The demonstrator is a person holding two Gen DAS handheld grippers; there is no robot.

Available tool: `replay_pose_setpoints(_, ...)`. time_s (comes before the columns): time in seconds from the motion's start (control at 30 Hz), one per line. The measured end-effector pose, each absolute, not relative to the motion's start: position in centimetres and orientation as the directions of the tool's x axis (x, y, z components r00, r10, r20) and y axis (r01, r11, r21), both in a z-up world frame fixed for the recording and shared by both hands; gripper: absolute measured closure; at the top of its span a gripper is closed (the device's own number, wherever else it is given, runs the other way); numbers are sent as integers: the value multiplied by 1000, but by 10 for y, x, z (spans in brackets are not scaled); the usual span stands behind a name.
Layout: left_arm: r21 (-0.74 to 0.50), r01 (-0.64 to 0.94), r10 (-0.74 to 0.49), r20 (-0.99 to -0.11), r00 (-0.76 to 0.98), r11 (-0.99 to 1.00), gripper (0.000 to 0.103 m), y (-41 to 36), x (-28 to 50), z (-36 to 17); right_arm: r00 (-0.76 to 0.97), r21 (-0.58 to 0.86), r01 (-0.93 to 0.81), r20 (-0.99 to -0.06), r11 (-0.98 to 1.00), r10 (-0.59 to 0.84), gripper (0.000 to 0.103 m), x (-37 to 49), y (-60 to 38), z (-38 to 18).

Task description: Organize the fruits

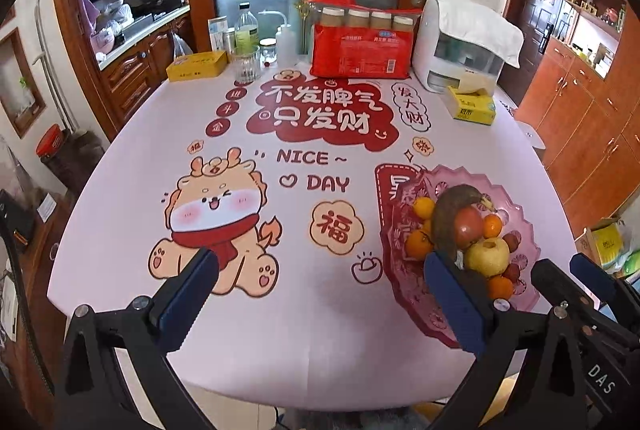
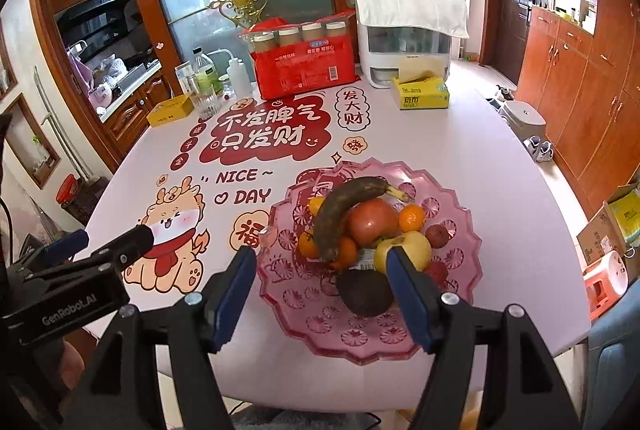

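A pink scalloped plate (image 2: 320,326) near the table's front right holds a browned banana (image 2: 344,214), a red apple (image 2: 372,220), a yellow apple (image 2: 412,250), several oranges (image 2: 412,218), small red fruits (image 2: 436,234) and a dark avocado (image 2: 364,292). My right gripper (image 2: 320,254) hovers above the plate's near side, open, with the avocado lying free below its fingers. My left gripper (image 1: 320,256) is open and empty over the printed cloth, left of the plate (image 1: 516,214). In the left wrist view, the banana (image 1: 452,214) and the yellow apple (image 1: 488,256) show past its right finger.
Along the far edge stand a red pack of cups (image 1: 360,46), a white appliance under a cloth (image 1: 460,42), a yellow tissue box (image 1: 472,106), bottles and a glass (image 1: 246,66), and a yellow box (image 1: 196,66). A grey stool (image 2: 524,118) stands right of the table.
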State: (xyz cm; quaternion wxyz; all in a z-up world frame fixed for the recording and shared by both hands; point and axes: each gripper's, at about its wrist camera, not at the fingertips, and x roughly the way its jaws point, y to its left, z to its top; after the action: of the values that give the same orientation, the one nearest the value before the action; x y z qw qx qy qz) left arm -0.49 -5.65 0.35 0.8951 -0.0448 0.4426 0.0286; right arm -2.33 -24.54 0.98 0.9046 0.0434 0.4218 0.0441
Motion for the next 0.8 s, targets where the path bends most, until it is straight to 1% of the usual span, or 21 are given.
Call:
replay_pose_setpoints(0.3, -6, -63, 33, -799, 601, 998, 1, -66, -9, 4, 643, 104, -52, -758, 993, 113, 34, -31, -237, 13)
replay_pose_setpoints(0.8, 13, -32, 30, -803, 595, 999, 1, -74, 1, 2, 656, 82, -54, -749, 995, 97, 34, -22, -238, 15)
